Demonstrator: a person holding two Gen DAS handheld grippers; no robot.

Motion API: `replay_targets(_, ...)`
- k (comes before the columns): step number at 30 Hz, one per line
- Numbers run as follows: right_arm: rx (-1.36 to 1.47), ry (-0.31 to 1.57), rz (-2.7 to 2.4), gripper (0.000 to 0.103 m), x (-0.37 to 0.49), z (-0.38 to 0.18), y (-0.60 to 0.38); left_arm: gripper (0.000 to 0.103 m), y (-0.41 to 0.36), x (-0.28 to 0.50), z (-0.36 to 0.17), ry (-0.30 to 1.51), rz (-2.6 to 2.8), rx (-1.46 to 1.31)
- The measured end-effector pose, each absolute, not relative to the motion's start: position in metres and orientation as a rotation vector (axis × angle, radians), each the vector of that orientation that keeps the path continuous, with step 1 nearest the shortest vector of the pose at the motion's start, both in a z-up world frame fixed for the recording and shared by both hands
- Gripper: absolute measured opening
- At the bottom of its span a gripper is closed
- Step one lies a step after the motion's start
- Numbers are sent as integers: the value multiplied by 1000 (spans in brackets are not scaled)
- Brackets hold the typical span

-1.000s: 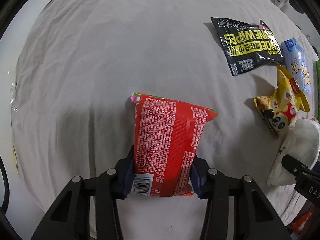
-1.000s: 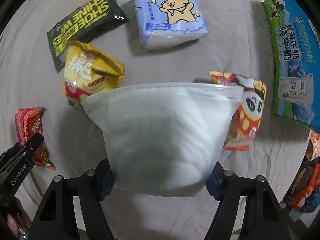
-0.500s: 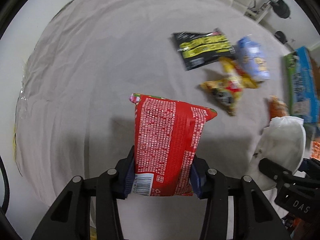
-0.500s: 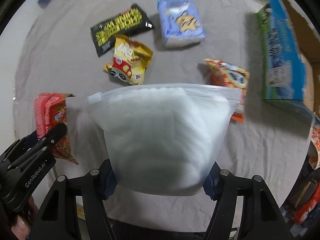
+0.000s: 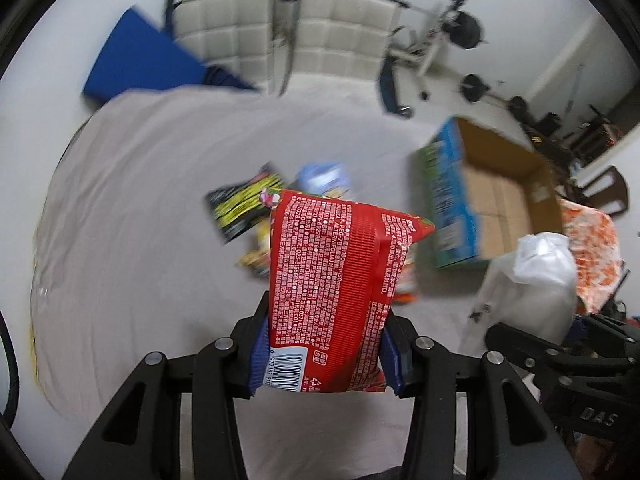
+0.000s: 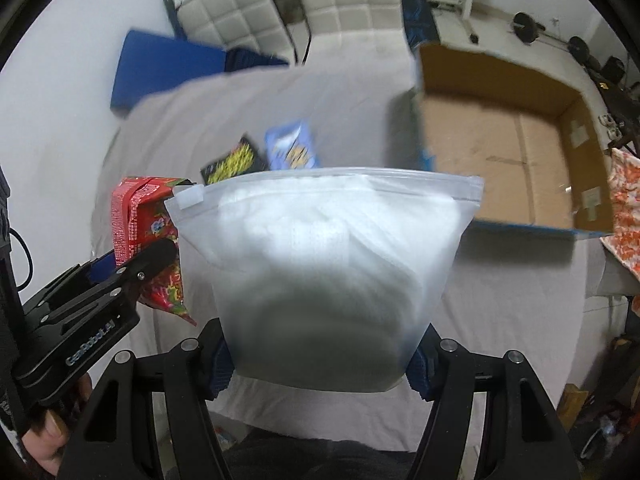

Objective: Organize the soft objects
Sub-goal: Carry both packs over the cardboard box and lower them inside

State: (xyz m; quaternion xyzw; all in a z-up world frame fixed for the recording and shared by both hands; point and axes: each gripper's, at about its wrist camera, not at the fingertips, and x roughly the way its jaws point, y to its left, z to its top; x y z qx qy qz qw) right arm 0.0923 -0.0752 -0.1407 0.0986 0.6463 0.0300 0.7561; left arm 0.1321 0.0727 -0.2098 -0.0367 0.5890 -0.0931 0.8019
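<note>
My left gripper [image 5: 324,354] is shut on a red snack packet [image 5: 336,280] and holds it upright, high above the table. The packet also shows in the right wrist view [image 6: 144,236], with the left gripper [image 6: 132,276] at lower left. My right gripper [image 6: 320,364] is shut on a white zip pouch [image 6: 324,276], also lifted; the pouch shows in the left wrist view [image 5: 532,284] at right. An open cardboard box [image 6: 504,152] with blue printed sides stands at the right; it shows in the left wrist view [image 5: 500,200] too.
A black wipes packet [image 5: 240,204], a light blue tissue pack [image 5: 324,176] and a yellow snack bag [image 5: 260,248] lie on the grey-clothed table [image 5: 140,240]. An orange patterned cloth [image 5: 592,248] is right of the box. Chairs, a blue mat and gym gear stand behind.
Both grippers have risen and tilted up with their loads. The table items shrank and slid down the view, and the open box and the room behind came into sight.
</note>
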Motion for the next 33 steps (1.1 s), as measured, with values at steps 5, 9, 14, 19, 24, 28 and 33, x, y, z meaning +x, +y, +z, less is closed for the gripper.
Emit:
replay_targets(5, 243, 1343, 23, 70, 98, -98, -139, 43, 19, 152, -165, 1201, -302, -73)
replay_targets(9, 252, 1308, -27, 70, 109, -74, -196, 43, -25, 172, -141, 1170, -365, -60)
replay_targets(14, 255, 1308, -75, 70, 133, -73, -269, 43, -87, 199, -124, 1152, -418, -31)
replay_targets(19, 254, 1340, -90, 70, 164, -101, -327, 43, -142, 227, -134, 1173, -433, -1)
replay_targets(24, 251, 1383, -83, 70, 197, -138, -369, 43, -190, 255, -160, 1232, -438, 0)
replay_targets(28, 243, 1443, -64, 70, 221, -180, -398, 43, -225, 276, -185, 1296, -440, -16)
replay_targets(33, 243, 1529, -62, 70, 245, -236, -423, 43, -254, 307, -230, 1409, -432, -72)
